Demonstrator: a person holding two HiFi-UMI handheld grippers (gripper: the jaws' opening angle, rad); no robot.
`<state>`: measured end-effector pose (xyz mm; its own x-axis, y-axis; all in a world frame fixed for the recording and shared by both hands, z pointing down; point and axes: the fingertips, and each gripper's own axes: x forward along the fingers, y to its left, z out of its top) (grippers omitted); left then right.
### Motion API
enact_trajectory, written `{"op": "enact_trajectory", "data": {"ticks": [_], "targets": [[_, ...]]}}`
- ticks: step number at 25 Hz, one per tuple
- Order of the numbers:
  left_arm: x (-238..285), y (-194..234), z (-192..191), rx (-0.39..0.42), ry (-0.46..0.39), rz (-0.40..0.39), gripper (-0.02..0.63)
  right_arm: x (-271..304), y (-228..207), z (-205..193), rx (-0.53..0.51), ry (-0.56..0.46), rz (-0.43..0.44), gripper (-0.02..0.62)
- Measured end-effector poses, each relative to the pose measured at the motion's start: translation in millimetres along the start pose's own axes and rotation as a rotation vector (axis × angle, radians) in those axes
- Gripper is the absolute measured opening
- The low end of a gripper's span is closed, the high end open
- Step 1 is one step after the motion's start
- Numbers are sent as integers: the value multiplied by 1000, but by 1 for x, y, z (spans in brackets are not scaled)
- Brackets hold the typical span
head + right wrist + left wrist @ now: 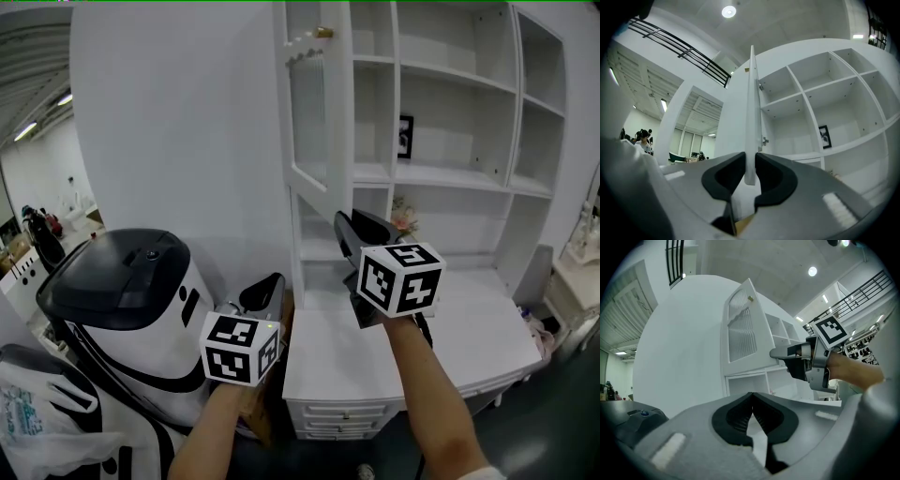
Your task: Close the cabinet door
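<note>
My right gripper pinches the bottom edge of the open cabinet door, at centre frame. My left gripper is closed and empty. The door seems a light, stiff panel (perhaps glazed), so this free edge suits.

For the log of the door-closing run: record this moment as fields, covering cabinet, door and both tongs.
cabinet: white open-shelf cabinet, compartments mostly bare
door: white panelled cabinet door, swung open, seen edge-on in the right gripper view
right tongs: shut on the door's lower edge
left tongs: shut, empty, apart from the door
task state: door not yet closed
</note>
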<state>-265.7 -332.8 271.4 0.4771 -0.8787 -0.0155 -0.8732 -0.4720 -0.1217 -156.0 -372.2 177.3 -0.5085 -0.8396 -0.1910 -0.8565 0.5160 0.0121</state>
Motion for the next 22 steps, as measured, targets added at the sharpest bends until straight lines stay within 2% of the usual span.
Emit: {"op": "enact_trajectory", "data": {"ticks": [11, 16, 22], "targets": [[69, -49, 20, 19, -18, -41, 2, -6, -73, 1, -23, -8, 14, 67], [100, -60, 29, 15, -24, -48, 2, -1, -106, 2, 2, 4, 32, 72], [120, -62, 26, 8, -27, -65, 2, 6, -124, -1, 7, -4, 53, 75]]}}
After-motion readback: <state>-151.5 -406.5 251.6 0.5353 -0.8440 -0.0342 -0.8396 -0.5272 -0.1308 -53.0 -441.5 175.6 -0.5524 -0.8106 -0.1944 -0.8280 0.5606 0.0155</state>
